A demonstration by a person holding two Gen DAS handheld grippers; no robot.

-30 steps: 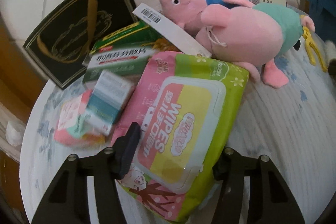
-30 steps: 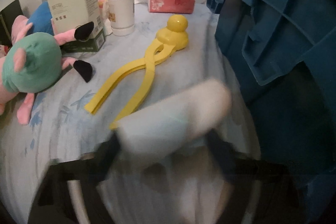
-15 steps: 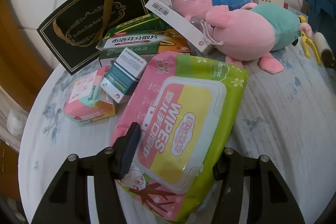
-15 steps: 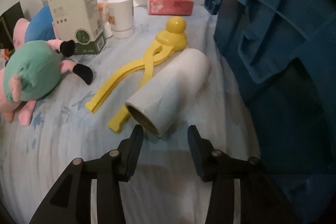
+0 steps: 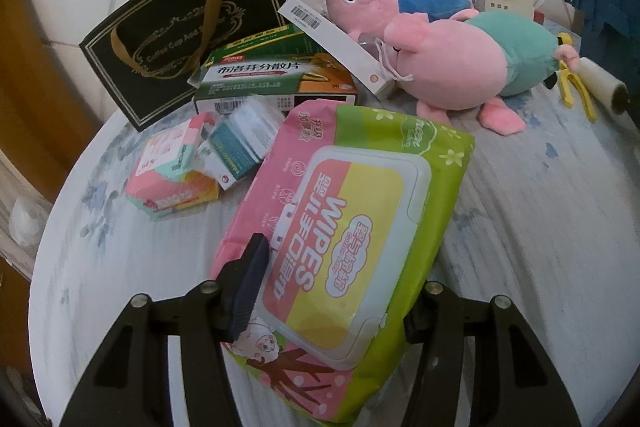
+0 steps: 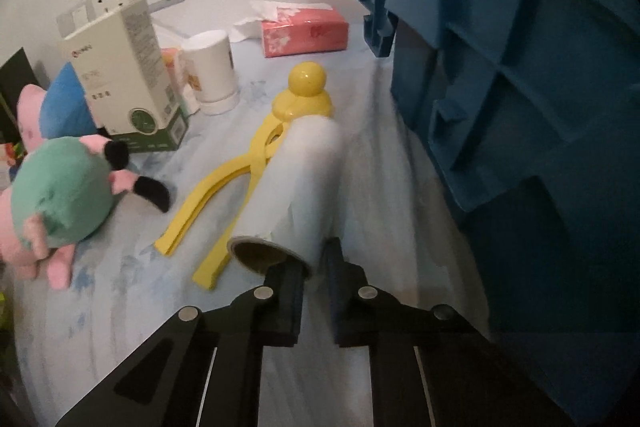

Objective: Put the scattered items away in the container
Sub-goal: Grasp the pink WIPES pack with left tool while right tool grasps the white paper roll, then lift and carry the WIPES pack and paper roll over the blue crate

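White roll (image 6: 298, 187) pinched at its near rim wall by the right gripper (image 6: 316, 267), one finger inside the tube's mouth, jaws just closed nearly shut on it; lying across yellow tongs (image 6: 224, 187) beside the blue container (image 6: 520, 67). Wipes pack (image 5: 340, 227) clamped between the left gripper (image 5: 332, 299) fingers, raised over the table (image 5: 540, 227) among boxes and plush pigs (image 5: 460, 67). Thin rim grip: likely to slip or crush the tube on lifting, or drag the tongs along. Soft pack: prone to sag and slide out.
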